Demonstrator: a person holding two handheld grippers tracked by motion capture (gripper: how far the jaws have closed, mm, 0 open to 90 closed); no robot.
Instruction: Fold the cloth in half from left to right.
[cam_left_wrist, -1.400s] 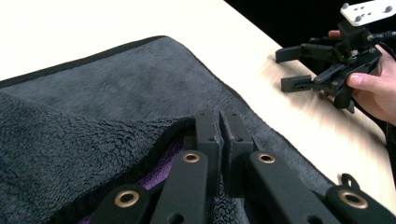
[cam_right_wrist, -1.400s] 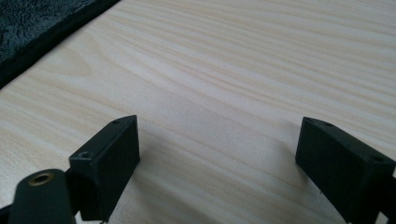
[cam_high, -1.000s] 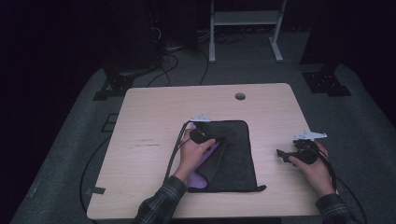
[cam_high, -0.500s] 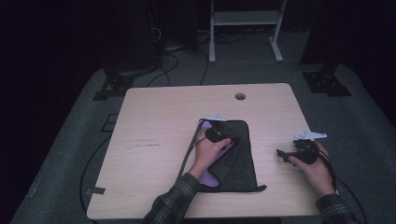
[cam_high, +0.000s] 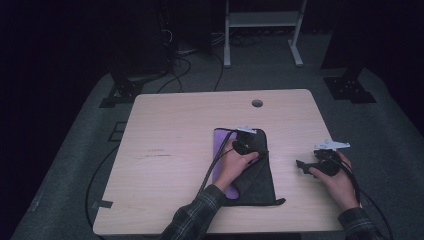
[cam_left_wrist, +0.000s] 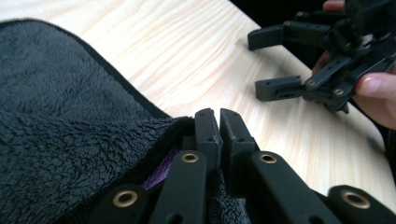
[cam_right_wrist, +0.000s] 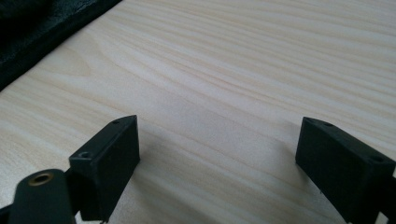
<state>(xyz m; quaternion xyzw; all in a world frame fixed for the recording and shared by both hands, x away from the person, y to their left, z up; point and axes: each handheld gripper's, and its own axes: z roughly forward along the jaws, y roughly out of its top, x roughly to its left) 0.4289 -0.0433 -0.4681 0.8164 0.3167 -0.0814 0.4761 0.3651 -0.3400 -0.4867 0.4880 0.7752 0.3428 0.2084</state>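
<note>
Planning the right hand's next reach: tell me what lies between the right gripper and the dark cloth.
Only bare wooden table lies between the right gripper and the dark cloth. The high view shows it; in the right gripper view its open jaws frame plain wood.

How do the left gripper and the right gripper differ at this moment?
The left gripper is shut on the cloth edge; the right gripper is open, holding nothing. The left is over the cloth; the right is over bare table, apart from the cloth. Both are black and hand-held.
</note>
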